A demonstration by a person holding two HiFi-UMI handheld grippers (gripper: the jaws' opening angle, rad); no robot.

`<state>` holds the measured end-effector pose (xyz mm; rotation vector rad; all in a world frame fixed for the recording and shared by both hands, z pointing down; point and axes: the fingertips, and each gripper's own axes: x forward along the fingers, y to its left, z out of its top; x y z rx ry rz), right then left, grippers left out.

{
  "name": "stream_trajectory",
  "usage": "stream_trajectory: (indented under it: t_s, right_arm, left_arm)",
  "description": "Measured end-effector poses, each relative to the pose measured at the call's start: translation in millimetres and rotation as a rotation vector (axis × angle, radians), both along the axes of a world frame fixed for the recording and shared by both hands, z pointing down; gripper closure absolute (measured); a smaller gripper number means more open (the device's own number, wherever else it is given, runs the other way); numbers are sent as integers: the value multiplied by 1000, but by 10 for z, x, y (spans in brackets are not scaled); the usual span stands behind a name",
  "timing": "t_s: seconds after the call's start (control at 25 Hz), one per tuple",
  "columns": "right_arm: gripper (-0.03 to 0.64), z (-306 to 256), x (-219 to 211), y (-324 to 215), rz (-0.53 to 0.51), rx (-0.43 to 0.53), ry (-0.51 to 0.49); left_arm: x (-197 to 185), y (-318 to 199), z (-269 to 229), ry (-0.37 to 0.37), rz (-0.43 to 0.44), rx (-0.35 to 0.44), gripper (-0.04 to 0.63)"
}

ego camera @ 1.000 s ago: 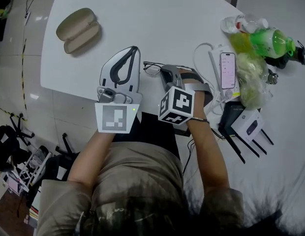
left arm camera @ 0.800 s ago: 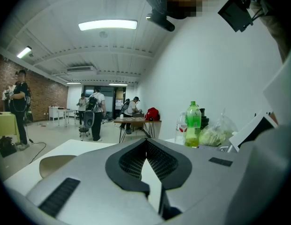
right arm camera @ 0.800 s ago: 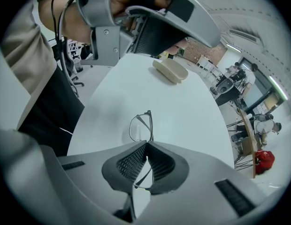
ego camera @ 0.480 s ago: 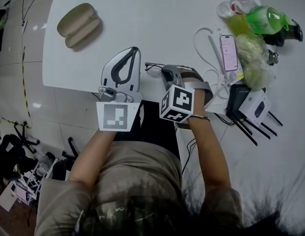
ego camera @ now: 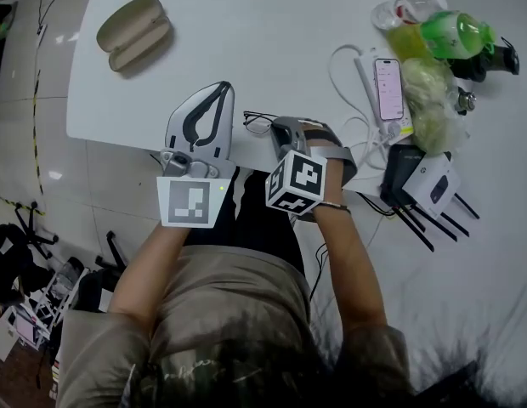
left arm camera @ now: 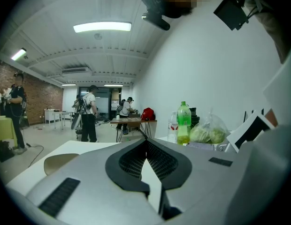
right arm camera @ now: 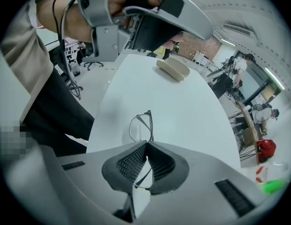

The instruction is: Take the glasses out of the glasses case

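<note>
The beige glasses case [ego camera: 133,32] lies open on the far left of the white table [ego camera: 272,32]; it also shows as the case [right arm camera: 172,68] in the right gripper view. My right gripper [ego camera: 277,127] is shut on the thin black-framed glasses [ego camera: 257,122] near the table's front edge. In its own view one lens of the glasses [right arm camera: 139,126] sticks out past the right gripper [right arm camera: 146,147]. I cannot tell whether the glasses touch the table. My left gripper [ego camera: 224,87] hovers just left of them, shut on nothing; in its own view the left gripper [left arm camera: 146,142] has its jaws together.
At the table's right end lie a phone [ego camera: 389,89], a white cable [ego camera: 344,62], a green bottle [ego camera: 450,34], a bag of greens [ego camera: 432,104] and a black router beside its box [ego camera: 427,189]. People stand far off in the room [left arm camera: 89,114].
Both grippers have drifted a little left and toward the table's front edge. The right gripper still holds the glasses; the left stays shut and empty.
</note>
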<state>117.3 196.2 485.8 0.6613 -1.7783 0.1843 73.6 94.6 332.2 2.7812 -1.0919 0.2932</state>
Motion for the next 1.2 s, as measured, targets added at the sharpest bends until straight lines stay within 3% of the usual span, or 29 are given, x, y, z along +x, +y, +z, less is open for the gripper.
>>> stream_trajectory:
  t_s: [0.24,0.4,0.92,1.2]
  right_arm:
    - [597,53,120,128,-7,-13,-7]
    - [597,97,165,255,2,-36,-5]
    - [597,115,191,622,57,-21,-11]
    - [597,149,147,780,39,-41,-13]
  left_arm:
    - [63,101,-52,-17,-13,41,588]
    - [88,174,18,-35,-23,6,588]
    - [321,508,-18,-25,18,17,588]
    - [329,761,56,-32,32,-14,588]
